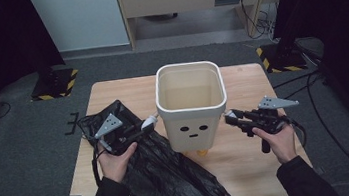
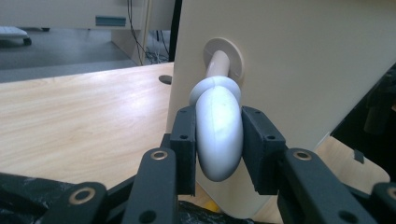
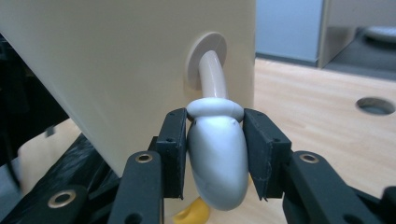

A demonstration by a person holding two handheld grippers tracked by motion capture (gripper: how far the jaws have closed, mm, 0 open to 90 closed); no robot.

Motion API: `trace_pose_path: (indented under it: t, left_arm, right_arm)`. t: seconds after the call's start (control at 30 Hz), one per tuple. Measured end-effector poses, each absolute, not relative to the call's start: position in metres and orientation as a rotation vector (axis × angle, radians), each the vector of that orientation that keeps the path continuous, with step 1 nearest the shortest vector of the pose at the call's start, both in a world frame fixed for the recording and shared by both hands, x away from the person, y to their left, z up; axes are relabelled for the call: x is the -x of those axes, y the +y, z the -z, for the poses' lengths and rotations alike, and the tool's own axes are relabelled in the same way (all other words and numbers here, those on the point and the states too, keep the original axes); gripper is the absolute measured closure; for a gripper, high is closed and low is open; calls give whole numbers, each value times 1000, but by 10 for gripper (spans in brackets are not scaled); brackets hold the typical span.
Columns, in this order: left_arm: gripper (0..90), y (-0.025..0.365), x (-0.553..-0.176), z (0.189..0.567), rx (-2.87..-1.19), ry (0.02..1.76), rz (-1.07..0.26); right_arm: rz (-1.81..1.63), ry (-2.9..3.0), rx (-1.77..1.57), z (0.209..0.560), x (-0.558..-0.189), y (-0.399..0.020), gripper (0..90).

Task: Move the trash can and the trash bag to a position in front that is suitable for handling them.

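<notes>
The bin (image 1: 191,107) stands mid-table (image 1: 251,161), open top up, a little face on its near wall; the left gripper (image 1: 149,123) is at its left side and the right gripper (image 1: 230,117) at its right; a black bag (image 1: 169,174) sprawls near left, under the left hand (image 1: 116,161). The left gripper view shows the jaws clamped on the pale left handle (image 2: 218,133), pads pressing both flanks, its stem running into a round socket (image 2: 224,58) in the bin wall; the right gripper view shows the same clasp on the right handle (image 3: 217,158); a yellow foot (image 3: 191,214) peeks below there, and a hole (image 3: 376,105) in the tabletop lies beyond.
</notes>
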State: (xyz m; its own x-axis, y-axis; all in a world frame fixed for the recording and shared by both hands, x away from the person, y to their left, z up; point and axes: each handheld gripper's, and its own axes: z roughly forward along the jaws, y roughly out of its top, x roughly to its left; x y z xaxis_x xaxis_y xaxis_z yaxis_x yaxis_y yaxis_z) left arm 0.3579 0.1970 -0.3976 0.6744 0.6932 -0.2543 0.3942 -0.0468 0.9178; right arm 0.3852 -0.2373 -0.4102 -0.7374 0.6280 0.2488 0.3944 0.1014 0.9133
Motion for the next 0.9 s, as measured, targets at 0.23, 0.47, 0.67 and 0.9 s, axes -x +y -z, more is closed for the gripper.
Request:
trace_pose_path:
  t: [0.23,0.47,0.67,0.9]
  left_arm:
    - [672,198,-354,403,-1671,900,-303]
    - [673,197,-351,409,-1654,890,-299]
    - [507,202,-341,410,-1730,855,-386]
    - [329,230,-327,438,-1761,899,-419]
  right_arm:
    - [-1693,2171,-1015,411,-383,-237,612]
    - [-1653,2176,-976,408,-385,-235,611]
    - [-1706,2116,-989,412,-384,-240,589]
    - [-1804,1927,-1035,396,-381,-258,386]
